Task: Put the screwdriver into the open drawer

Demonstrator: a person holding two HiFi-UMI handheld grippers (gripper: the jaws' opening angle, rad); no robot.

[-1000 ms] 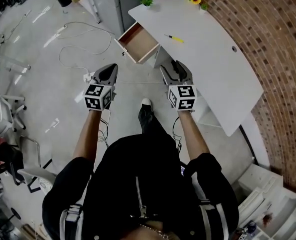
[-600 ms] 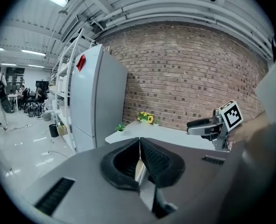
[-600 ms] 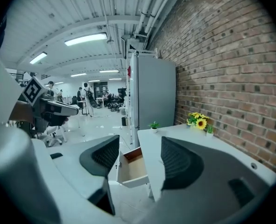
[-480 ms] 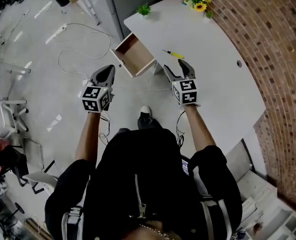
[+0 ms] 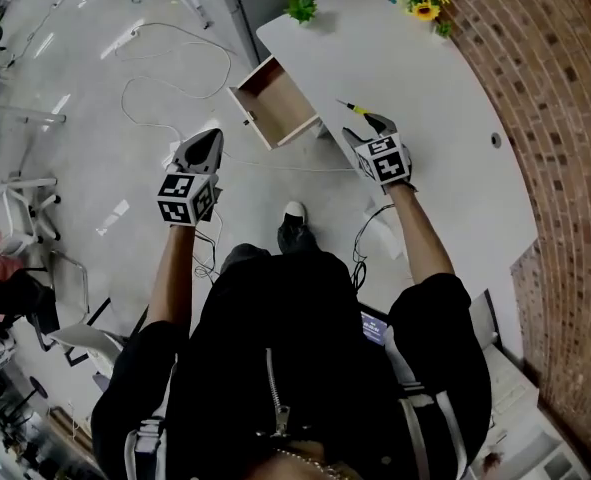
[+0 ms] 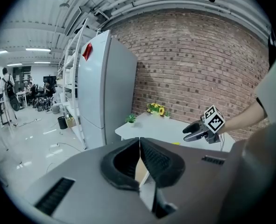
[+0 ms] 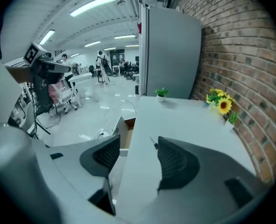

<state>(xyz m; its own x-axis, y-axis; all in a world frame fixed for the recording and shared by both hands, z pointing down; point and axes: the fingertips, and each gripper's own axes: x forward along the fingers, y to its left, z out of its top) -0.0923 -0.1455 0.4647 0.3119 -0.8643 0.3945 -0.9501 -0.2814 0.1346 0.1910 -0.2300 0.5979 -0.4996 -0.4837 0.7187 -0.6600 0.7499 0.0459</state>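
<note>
- On the white table (image 5: 445, 98), in the head view, the yellow-handled screwdriver (image 5: 355, 108) lies near the front edge, close to the open drawer (image 5: 273, 96). The right gripper (image 5: 368, 128) hovers just short of it, so the step in hand looks like the reach for the pick-up. The left gripper (image 5: 207, 140) hangs over the floor, well apart from both.
- In the left gripper view, the left gripper's (image 6: 139, 146) jaws are pressed together with nothing between them.
- In the right gripper view, the right gripper's (image 7: 138, 146) jaws are spread wide and empty. The screwdriver's tip (image 7: 152, 141) peeks out just beside the right-hand jaw, not between the two. The next move likely calls for a small shift to bracket the tool, then closing. The table edge runs between the jaws, and the drawer (image 7: 123, 125) sits just past it with open room above, so the carry looks short.
</note>
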